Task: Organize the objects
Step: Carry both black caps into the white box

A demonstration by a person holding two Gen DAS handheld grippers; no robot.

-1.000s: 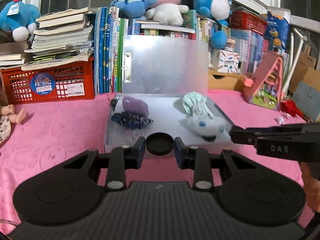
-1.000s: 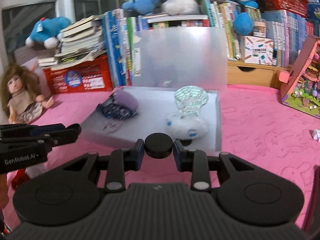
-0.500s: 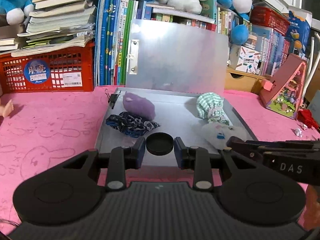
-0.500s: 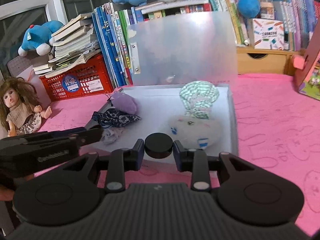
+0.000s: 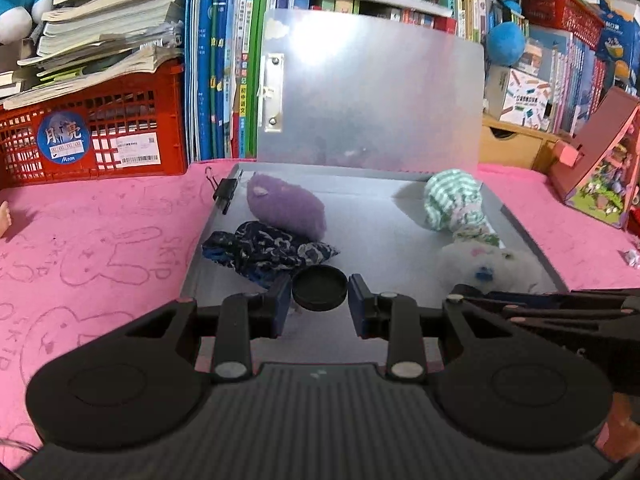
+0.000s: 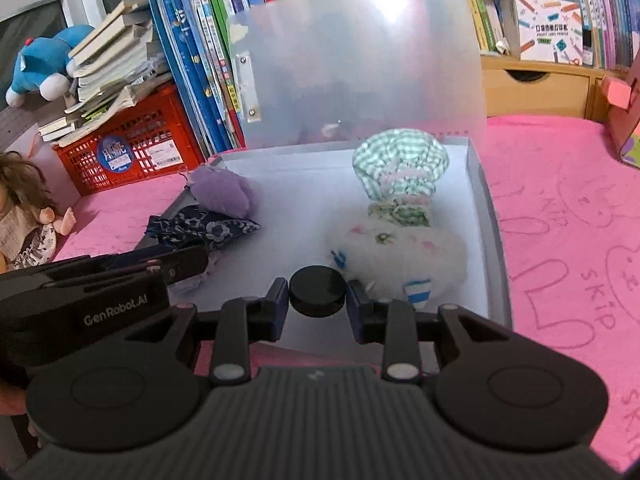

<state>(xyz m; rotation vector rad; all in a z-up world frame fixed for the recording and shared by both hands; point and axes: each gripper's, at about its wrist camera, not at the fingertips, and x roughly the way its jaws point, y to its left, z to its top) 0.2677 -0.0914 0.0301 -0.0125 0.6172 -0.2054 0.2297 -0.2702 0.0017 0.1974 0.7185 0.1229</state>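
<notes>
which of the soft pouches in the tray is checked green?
The green gingham pouch, far right of the tray, behind the white fluffy one; the purple and navy floral pouches lie left.

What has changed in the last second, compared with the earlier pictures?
Both grippers moved closer to the open grey box: the left gripper toward the dark floral pouch, the right gripper toward the white fluffy pouch. Nothing was taken or released. Both stay shut, and the pouches lie where they were.

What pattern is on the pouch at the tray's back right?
Green-and-white check; right wrist view.
</notes>
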